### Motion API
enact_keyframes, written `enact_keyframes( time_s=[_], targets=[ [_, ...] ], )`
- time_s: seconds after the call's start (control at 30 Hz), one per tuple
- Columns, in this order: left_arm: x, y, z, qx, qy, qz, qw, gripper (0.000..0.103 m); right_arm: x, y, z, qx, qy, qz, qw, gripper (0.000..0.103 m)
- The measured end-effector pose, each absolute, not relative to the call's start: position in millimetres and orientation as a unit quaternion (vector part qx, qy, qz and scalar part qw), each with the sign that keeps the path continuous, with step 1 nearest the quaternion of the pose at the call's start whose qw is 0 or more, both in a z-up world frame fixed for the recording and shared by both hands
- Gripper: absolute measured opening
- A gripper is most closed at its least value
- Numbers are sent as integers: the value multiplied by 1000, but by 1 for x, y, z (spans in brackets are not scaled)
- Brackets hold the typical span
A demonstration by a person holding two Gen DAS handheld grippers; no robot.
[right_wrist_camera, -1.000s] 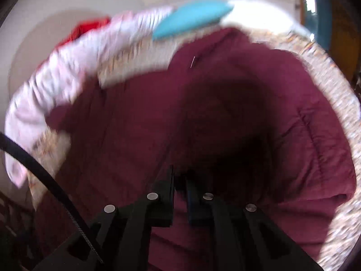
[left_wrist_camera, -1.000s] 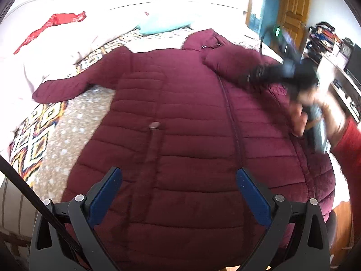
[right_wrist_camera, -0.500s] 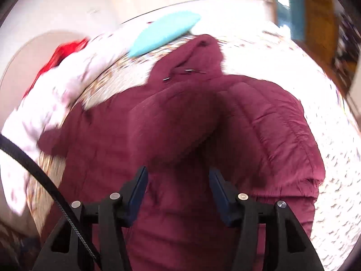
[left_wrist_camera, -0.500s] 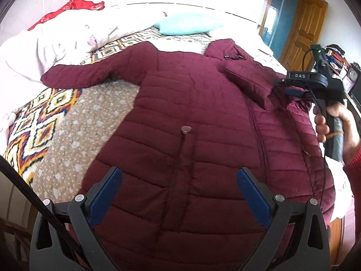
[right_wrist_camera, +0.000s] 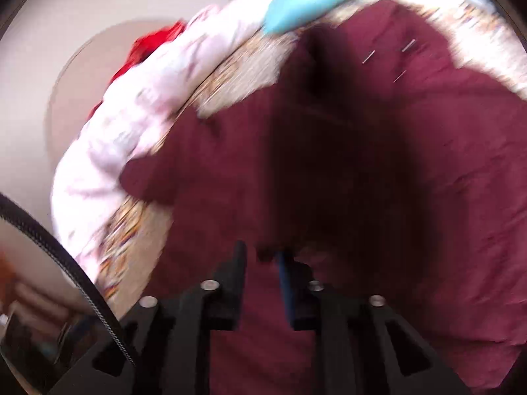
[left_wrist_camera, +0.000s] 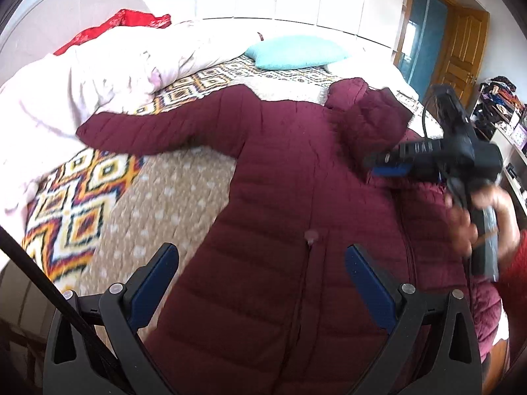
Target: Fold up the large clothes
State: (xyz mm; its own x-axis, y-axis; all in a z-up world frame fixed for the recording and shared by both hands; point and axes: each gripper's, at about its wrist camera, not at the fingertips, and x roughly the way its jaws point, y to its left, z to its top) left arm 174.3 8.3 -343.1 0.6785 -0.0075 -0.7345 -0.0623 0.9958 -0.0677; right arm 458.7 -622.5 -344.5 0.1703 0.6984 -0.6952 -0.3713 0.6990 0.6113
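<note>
One garment is in work: a maroon quilted puffer coat (left_wrist_camera: 296,217) lying front-up on the bed (left_wrist_camera: 184,194), hood toward the turquoise pillow (left_wrist_camera: 296,52). Its left-hand sleeve (left_wrist_camera: 164,128) extends flat toward the pale duvet (left_wrist_camera: 98,75); the other sleeve (left_wrist_camera: 378,121) is raised over the chest.

Handling, as a judgement: the padding is soft and bulky, light for its volume, and will spring back from a crease. The shell fabric looks smooth and may slip between pads. Take hold at a cuff, hem edge or seam, where the layers are thin enough to pinch firmly; avoid mid-panel grips.

Right gripper (right_wrist_camera: 262,256): fingers drawn nearly together, with a fold of maroon fabric between them, apparently the raised sleeve. The view is motion-blurred, so the exact grip point cannot be confirmed. In the left wrist view this gripper (left_wrist_camera: 378,164) sits at the sleeve end.

Left gripper (left_wrist_camera: 262,273): fingers spread wide, holding nothing, above the lower front of the coat.

Beyond the bed: a red cloth (left_wrist_camera: 115,26) and a wooden door (left_wrist_camera: 464,46).
</note>
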Motion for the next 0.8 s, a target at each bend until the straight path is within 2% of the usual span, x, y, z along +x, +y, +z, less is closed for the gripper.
enact_keyframes(
  time_s=[0.07,0.13,0.2,0.47,0.53,0.63,0.7,0.73,0.77,0.8],
  targets=[
    [187,7,-341,-40,399,17,916,101,451,-617,-347,144,540,368,743,26],
    [201,3,-339,-34,394,8,919,101,443,-621,-347,147,538,375,740,34],
    [216,-3,-341,-23,389,-7,921,101,434,-634,-344,151,527,366,752,47],
    [307,-23,-377,-27,428,-42,902,101,404,-701,-346,171,505,309,787,49],
    [332,-28,-387,-33,443,-44,895,97,401,-716,-350,181,500,294,794,49],
    [370,-35,-405,-45,473,-36,879,71,399,-736,-352,184,493,271,806,49],
    [391,-39,-415,-46,486,-19,872,41,399,-752,-354,186,491,252,813,49],
    [396,-41,-415,-43,485,-10,873,34,400,-757,-355,188,491,244,815,49],
    [403,-43,-411,-32,483,1,875,21,402,-763,-352,189,491,238,817,49],
    [408,-46,-403,-19,478,6,878,21,404,-770,-351,189,490,232,819,49]
  ],
)
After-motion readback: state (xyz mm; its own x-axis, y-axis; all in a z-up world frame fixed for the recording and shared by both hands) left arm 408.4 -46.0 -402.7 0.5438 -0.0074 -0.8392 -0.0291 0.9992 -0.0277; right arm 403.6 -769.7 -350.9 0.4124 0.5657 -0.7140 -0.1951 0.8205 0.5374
